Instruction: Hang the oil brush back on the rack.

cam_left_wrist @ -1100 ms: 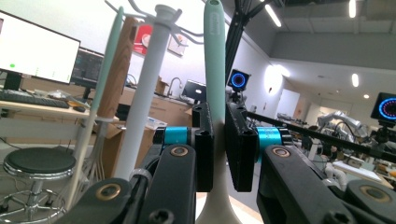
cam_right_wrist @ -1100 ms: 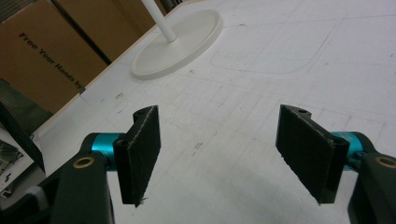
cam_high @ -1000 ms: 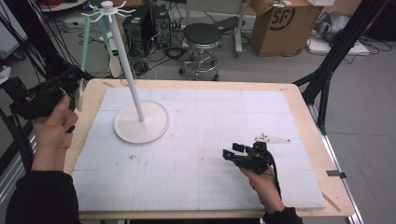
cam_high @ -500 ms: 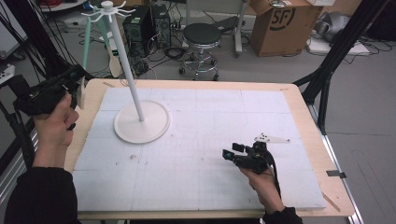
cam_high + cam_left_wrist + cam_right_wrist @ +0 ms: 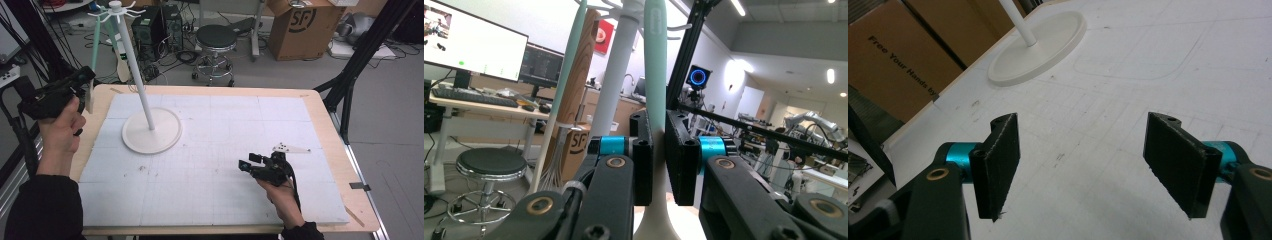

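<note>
Left tongs [image 5: 658,150] are clamping a mint-green utensil handle [image 5: 655,60], holding it upright off the counter's [image 5: 320,107] left edge, just beside the white rack pole [image 5: 616,70]. In the high view the left tongs [image 5: 82,82] are sitting raised, level with the pole [image 5: 137,75]. Right tongs [image 5: 1083,165] are gaping apart, empty, resting low over the white mat [image 5: 225,150], well apart from the rack base [image 5: 150,135].

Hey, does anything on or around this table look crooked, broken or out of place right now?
Nothing looks damaged or spilled. The white stand sits upright on the mat. The left gripper is shut on a mint-green utensil handle, and the right gripper rests open.
</note>
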A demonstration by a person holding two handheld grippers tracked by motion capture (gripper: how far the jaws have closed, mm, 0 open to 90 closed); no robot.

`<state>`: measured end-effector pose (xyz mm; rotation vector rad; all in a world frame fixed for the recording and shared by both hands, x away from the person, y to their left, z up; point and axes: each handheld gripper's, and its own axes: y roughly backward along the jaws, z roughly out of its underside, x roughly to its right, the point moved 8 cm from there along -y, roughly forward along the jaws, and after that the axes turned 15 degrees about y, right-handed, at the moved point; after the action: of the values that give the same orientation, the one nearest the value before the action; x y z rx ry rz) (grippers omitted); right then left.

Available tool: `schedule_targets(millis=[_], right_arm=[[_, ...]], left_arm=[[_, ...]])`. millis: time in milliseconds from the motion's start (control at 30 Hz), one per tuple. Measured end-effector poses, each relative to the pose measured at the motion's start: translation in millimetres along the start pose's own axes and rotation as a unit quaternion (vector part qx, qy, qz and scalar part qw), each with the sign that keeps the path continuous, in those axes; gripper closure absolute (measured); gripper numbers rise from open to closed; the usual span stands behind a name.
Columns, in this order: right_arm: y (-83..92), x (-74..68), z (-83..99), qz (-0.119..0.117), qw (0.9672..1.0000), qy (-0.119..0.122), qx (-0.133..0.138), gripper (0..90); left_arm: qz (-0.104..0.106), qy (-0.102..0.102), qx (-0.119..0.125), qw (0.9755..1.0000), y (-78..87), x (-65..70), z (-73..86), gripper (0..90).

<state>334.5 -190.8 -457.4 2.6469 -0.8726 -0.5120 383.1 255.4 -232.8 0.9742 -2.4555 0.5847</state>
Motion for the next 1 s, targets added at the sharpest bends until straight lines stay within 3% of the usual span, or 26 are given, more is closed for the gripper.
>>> schedule_targets(millis=[567,1000], right_arm=[[0.4,-0.8,-0.7,0.001,1.0000,-0.002,0.001,30.3],[0.6,-0.2,-0.1,0.001,1.0000,-0.002,-0.001,30.2]], left_arm=[[-0.002,0.001,0.000,1.0000,1.5,-1.1,5.8,82.4],[-0.007,0.002,-0.006,1.0000,-10.8,-3.2,6.0,82.4]])
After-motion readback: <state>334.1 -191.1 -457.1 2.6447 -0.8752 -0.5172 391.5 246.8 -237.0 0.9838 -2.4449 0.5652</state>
